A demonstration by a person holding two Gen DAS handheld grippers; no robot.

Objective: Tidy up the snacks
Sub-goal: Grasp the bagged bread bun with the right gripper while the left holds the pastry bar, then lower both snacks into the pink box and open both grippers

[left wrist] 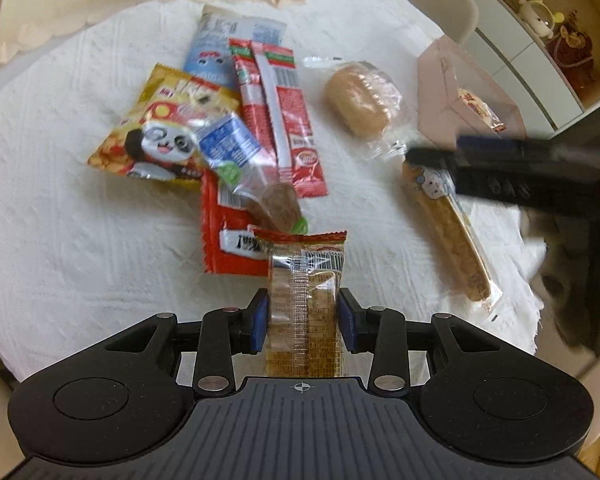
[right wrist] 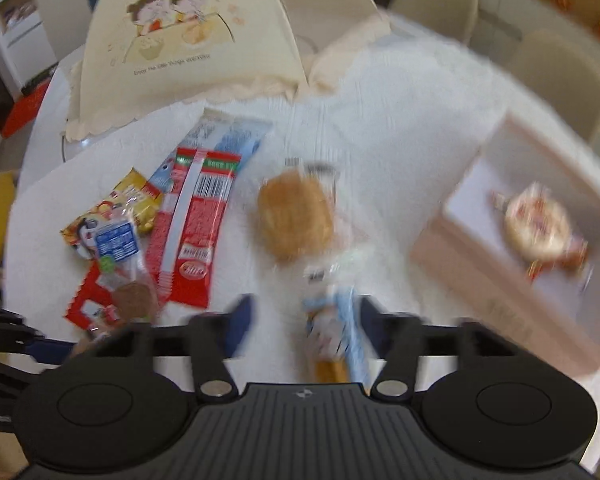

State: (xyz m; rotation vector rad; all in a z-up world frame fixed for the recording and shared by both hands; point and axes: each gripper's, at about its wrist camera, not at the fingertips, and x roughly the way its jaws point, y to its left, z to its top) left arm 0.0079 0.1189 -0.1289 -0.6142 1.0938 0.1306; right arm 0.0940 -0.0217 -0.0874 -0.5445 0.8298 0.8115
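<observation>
A round table [left wrist: 60, 220] under a white cloth carries everything. At its far edge stands a cream food cover [right wrist: 188, 40] with a cartoon print. Near the right edge sits a pink box [right wrist: 480, 292], open on top, with one round wrapped snack [right wrist: 540, 228] inside.

The left gripper [left wrist: 303, 316] hangs over the near edge, its jaws part-way in and pinching a clear-wrapped biscuit pack [left wrist: 306, 280] that stands upright between the blue pads [left wrist: 258, 320].

The right gripper [right wrist: 306, 320] is blurred, its jaws spread with a gap on each side; a long stick snack [left wrist: 452, 232] in a blue-and-clear wrapper lies between them, and the pads do not seem to press on it. From the left wrist camera this gripper reaches in from the right, over the stick's far end.

Toward the middle of the table lies a heap: a red strip pack [left wrist: 276, 112] over a pale blue pack [left wrist: 216, 48], a yellow panda bag [left wrist: 156, 132], a clear sausage pack [left wrist: 256, 184] across a red packet [left wrist: 220, 240]. A wrapped bun [left wrist: 358, 100] lies alone between the heap and the box, just beyond the stick, clear of both grippers
</observation>
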